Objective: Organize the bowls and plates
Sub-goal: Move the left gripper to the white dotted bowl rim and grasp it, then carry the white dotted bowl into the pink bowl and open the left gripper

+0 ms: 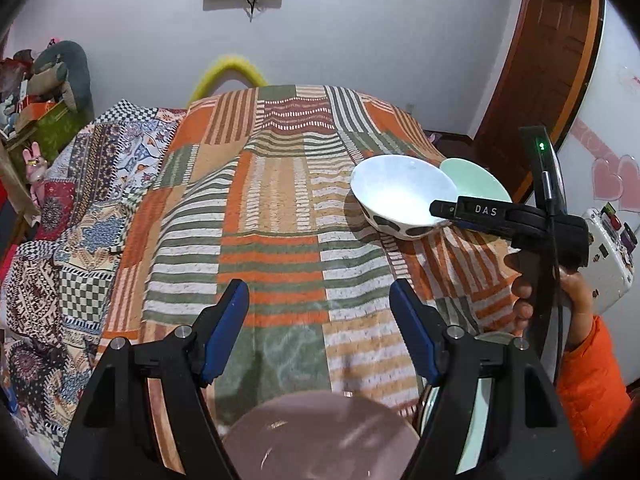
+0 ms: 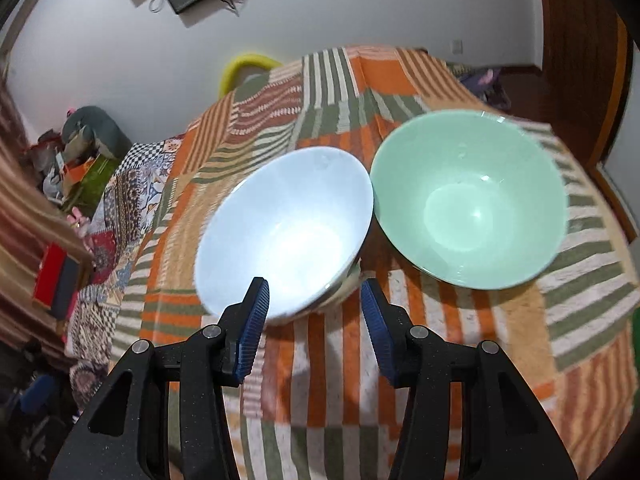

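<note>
Left hand-held gripper (image 1: 319, 300) held open over striped blanket (image 1: 272, 216), pink plate (image 1: 320, 440) seen below, white bowl (image 1: 400, 192) approached by right hand-held gripper (image 1: 444, 210), green bowl (image 1: 478, 180) set behind.

spotted bowl (image 2: 280, 236) L, touching plain bowl (image 2: 472, 200) R | both on bedspread (image 2: 328, 380) (rims meet)

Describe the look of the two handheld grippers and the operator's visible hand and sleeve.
Both the left gripper and right gripper have black linkages with silver pivot pins and ribbed blue pads. The right gripper's side reads "DAS"; it carries a green LED and black cable. The right hand wears an orange sleeve.
</note>
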